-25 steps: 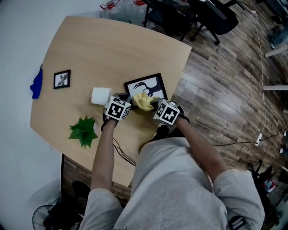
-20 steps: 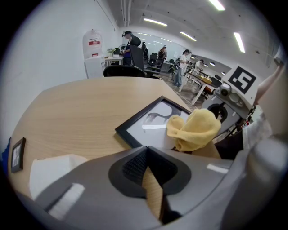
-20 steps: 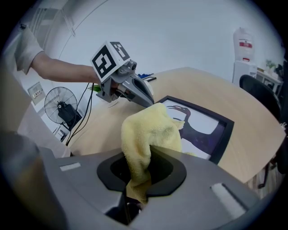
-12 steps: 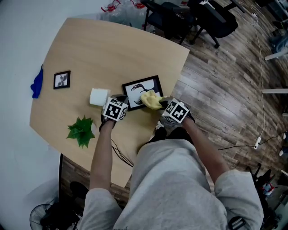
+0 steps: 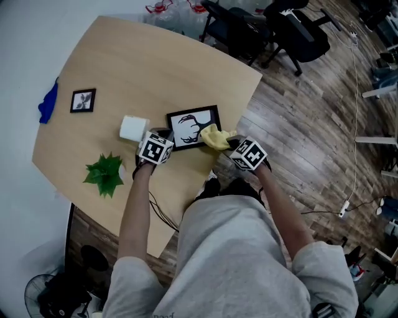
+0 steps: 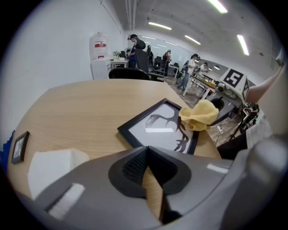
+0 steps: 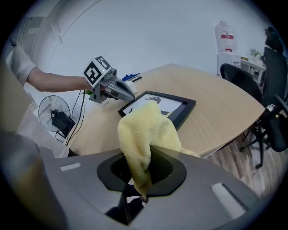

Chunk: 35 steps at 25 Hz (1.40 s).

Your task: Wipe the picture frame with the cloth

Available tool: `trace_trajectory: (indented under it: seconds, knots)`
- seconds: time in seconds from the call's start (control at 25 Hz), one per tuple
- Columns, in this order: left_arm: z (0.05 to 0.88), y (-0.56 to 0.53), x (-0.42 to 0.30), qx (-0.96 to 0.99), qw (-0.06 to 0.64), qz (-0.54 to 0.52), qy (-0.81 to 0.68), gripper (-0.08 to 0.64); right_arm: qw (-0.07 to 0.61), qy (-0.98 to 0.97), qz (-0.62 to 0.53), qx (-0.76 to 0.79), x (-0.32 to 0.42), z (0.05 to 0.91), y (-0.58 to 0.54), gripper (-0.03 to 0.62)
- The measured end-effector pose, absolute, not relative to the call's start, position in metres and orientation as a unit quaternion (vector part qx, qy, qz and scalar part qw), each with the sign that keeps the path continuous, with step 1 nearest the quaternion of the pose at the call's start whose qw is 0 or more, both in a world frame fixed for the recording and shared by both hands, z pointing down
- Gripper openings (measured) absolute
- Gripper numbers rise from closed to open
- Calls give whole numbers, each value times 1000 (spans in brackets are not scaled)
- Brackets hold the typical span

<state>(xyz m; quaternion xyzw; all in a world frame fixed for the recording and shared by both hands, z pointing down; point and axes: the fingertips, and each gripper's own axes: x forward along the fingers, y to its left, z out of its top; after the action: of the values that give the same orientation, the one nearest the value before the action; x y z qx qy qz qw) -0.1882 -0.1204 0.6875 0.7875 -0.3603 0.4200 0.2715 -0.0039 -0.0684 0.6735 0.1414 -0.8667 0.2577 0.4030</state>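
Right gripper [image 5: 232, 144] has dragged the yellow cloth [image 5: 214, 136] off mid-glass to the right edge of the picture frame [image 5: 189, 126]; its jaws are clamped on the cloth. Left gripper [image 5: 165, 136] is closed and empty at the frame's near-left corner. Suggest pressing the cloth flatter and sweeping back while the left braces the frame on the table [image 5: 155, 68].

A pale wooden table [image 5: 155, 68] with a curved edge stands by a white wall [image 7: 148, 36] on dark plank flooring [image 5: 311, 143], with black office chairs [image 5: 298, 28] past its far corner, a floor fan [image 7: 56, 117] by its near edge and ceiling strip lights [image 6: 218, 5] overhead.
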Motion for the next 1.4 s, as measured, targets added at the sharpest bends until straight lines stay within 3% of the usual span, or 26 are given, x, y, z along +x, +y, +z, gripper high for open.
trace_trajectory:
  seconds: [0.68,1.04,1.4]
  knots:
    - [666,-98,-166,774,269,401,-410,52,415,-840,222,271,63,648,-123,49]
    - [629,-40,-147,702,337,271,-566,52,326,-870,243,278,57,616,-111,49]
    - [566,-9,-98,650,321,167,-668,52,239,-909,228,256,47,568,-92,50]
